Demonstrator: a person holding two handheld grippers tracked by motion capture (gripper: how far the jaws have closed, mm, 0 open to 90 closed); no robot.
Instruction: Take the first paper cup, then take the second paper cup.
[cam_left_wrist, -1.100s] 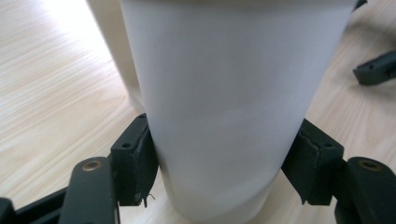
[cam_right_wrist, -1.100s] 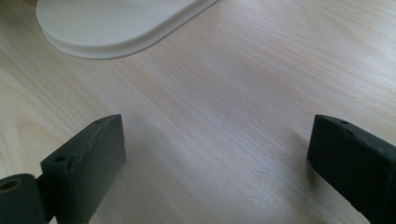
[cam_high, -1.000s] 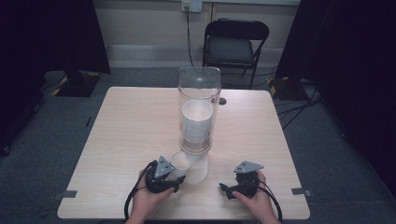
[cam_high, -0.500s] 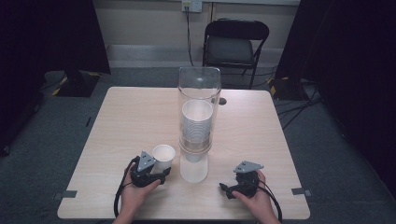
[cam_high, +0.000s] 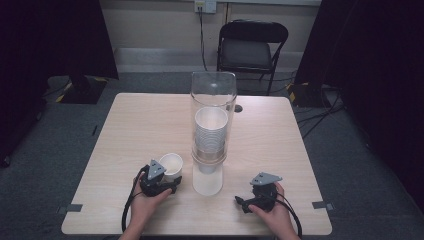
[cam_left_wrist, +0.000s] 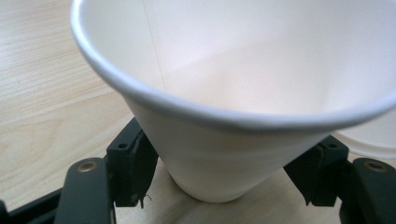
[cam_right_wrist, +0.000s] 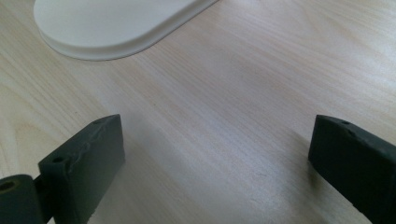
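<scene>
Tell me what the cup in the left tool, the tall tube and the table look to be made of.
The cup looks like white paper, matte, with a rolled rim and a faint side seam. The tall tube seems clear plastic, possibly glass; the stacked cups show through its glossy wall. The table has a pale wood-grain top, likely laminate rather than solid wood; the pictures cannot settle that.

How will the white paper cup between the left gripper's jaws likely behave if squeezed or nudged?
The paper cup looks thin-walled, so a firm squeeze from the left gripper would probably dent it. It likely weighs very little. Its base is much narrower than its rim, so a sideways nudge may tip it.
</scene>
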